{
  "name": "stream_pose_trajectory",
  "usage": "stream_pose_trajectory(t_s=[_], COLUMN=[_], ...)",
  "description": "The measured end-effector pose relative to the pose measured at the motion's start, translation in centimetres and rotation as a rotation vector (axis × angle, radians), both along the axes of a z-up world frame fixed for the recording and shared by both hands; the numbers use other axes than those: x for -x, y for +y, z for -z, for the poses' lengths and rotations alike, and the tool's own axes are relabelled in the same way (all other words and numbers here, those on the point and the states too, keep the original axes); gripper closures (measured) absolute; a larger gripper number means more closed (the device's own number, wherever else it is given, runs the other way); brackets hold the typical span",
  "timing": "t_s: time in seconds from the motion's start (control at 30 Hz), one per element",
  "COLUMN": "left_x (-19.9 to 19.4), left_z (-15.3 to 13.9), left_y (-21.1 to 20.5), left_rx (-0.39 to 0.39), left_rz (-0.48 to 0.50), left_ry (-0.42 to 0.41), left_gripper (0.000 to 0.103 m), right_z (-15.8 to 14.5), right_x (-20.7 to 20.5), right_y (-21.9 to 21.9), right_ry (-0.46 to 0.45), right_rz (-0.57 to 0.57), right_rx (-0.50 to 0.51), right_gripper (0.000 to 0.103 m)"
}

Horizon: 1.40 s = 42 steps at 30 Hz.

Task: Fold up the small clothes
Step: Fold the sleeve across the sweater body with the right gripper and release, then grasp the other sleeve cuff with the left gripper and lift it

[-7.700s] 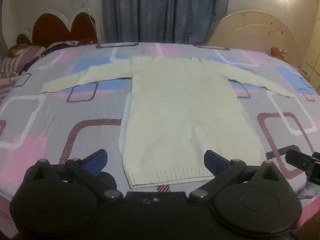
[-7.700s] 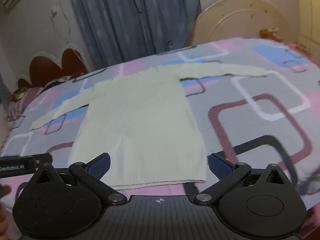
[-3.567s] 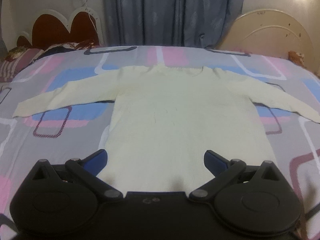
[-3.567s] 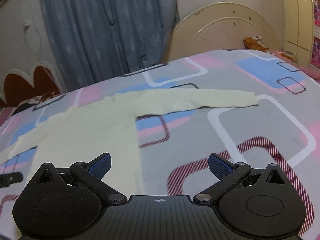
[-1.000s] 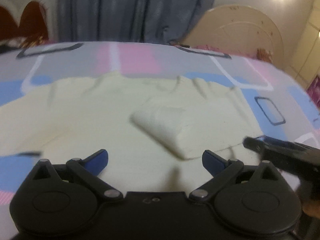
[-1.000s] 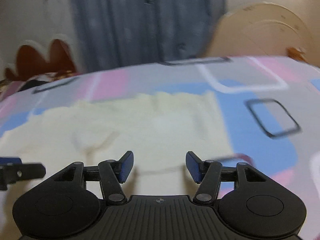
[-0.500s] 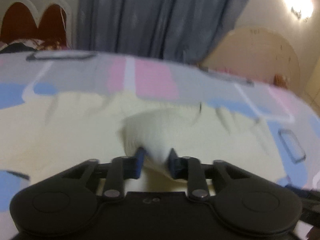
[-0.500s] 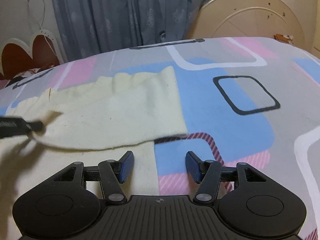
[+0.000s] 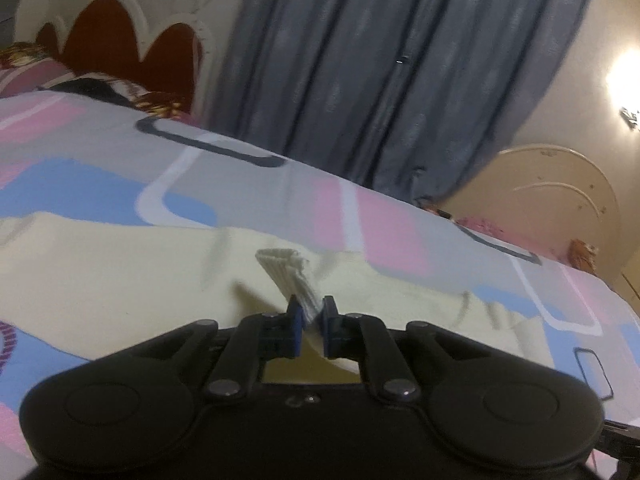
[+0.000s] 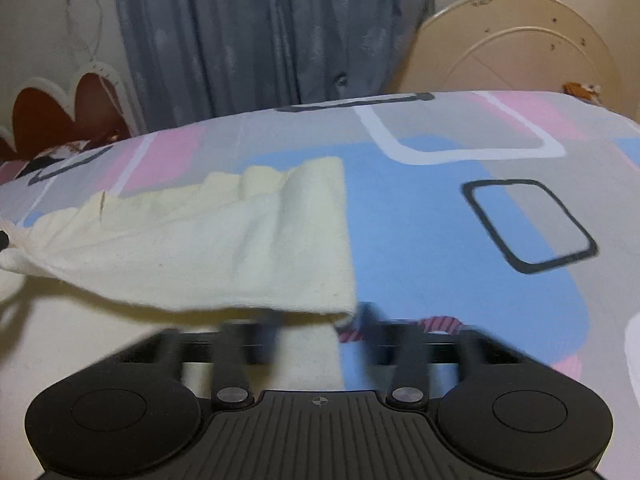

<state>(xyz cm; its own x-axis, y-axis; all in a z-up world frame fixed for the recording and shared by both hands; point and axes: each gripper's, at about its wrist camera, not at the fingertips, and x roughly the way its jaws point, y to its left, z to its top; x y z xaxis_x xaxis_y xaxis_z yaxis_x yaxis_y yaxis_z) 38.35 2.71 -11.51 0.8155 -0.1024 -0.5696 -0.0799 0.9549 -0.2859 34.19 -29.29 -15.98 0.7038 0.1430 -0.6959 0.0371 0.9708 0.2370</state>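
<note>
A cream knitted sweater [image 9: 120,272] lies flat on the bed. My left gripper [image 9: 310,318] is shut on its ribbed sleeve cuff [image 9: 284,268], which stands up out of the blue pads above the sweater's body. In the right wrist view that sleeve [image 10: 224,248] is folded back over the body and stretches left to the left gripper's dark tip [image 10: 2,240] at the frame edge. My right gripper [image 10: 320,322] is down at the sleeve's fold near the shoulder. Its blurred fingers [image 10: 366,320] are closing, with the fold's corner between them and a gap still showing.
The bed sheet [image 10: 440,240] is grey with pink, blue and white rectangles. Behind it hang blue curtains [image 9: 360,60]. A red and white headboard [image 9: 120,40] with pillows [image 9: 100,88] stands at the left, a cream board [image 10: 520,48] at the right.
The left gripper has closed fully on the cuff, rolled, and carried it sideways over the sweater. The right gripper has come down to the sleeve's fold and its jaws have begun to narrow.
</note>
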Motion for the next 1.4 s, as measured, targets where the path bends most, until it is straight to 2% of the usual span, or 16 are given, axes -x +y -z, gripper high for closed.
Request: stream_pose_trajectory(t_s=[0.17, 0.27, 0.33, 0.47, 0.57, 0.63, 0.67, 0.77, 0.9, 1.07, 1.1, 1.13, 1.17, 1.23, 1.3, 1.4], left_x=[-0.4, -0.4, -0.4, 1.5, 3.0, 3.6, 3.6, 3.3, 1.1, -0.8, -0.7, -0.7, -0.7, -0.7, -0.7, -0.8], left_z=[1.4, 2.8, 3.5, 2.3, 0.8, 0.0, -0.3, -0.7, 0.6, 3.4, 3.5, 3.6, 3.5, 3.5, 3.6, 3.7], left_y=[1.6, 1.8, 1.9, 3.2, 4.6, 4.6, 4.2, 2.0, -0.8, -0.1, 0.0, -0.1, -0.2, -0.3, -0.4, -0.5], left_rx=[-0.017, -0.044, -0.072, -0.128, -0.129, -0.115, -0.119, -0.133, -0.153, -0.124, -0.13, -0.142, -0.153, -0.164, -0.17, -0.193], left_rz=[-0.037, -0.027, -0.013, -0.105, -0.158, -0.134, -0.111, -0.012, 0.096, 0.056, 0.054, 0.056, 0.06, 0.065, 0.068, 0.07], left_ry=[0.035, 0.095, 0.126, 0.078, 0.022, 0.003, -0.005, -0.022, 0.016, 0.111, 0.108, 0.108, 0.109, 0.11, 0.108, 0.109], left_gripper=[0.095, 0.094, 0.083, 0.031, 0.032, 0.033, 0.033, 0.034, 0.034, 0.036, 0.036, 0.036, 0.036, 0.036, 0.036, 0.036], right_z=[0.1, 0.6, 0.3, -0.6, -1.9, -2.4, -2.4, -1.9, -0.7, 0.2, 0.4, 0.6, 0.8, 1.0, 1.2, 1.7], right_x=[0.0, 0.3, 0.6, 1.8, 2.9, 2.2, 1.6, -1.1, -5.1, -8.8, -9.5, -9.9, -10.2, -10.3, -10.1, -9.8], right_y=[-0.4, -1.1, -1.0, -1.6, -2.3, -2.5, -2.5, -2.2, -1.6, -1.0, -1.1, -1.1, -1.2, -1.8, -2.0, -2.7], right_ry=[-0.002, 0.026, 0.027, 0.031, -0.022, -0.051, -0.061, -0.041, -0.024, -0.007, -0.004, 0.005, 0.013, 0.014, 0.002, -0.005], right_rz=[-0.005, 0.037, 0.019, 0.002, 0.02, 0.03, 0.033, 0.022, 0.02, 0.01, 0.014, 0.017, 0.024, 0.043, 0.087, 0.098], right_rx=[-0.023, -0.029, -0.016, -0.057, -0.08, -0.077, -0.075, -0.1, -0.113, -0.133, -0.146, -0.146, -0.149, -0.151, -0.08, -0.102], right_gripper=[0.094, 0.096, 0.096, 0.094, 0.078, 0.047, 0.047, 0.047, 0.049, 0.052, 0.06, 0.082, 0.091, 0.095, 0.095, 0.095])
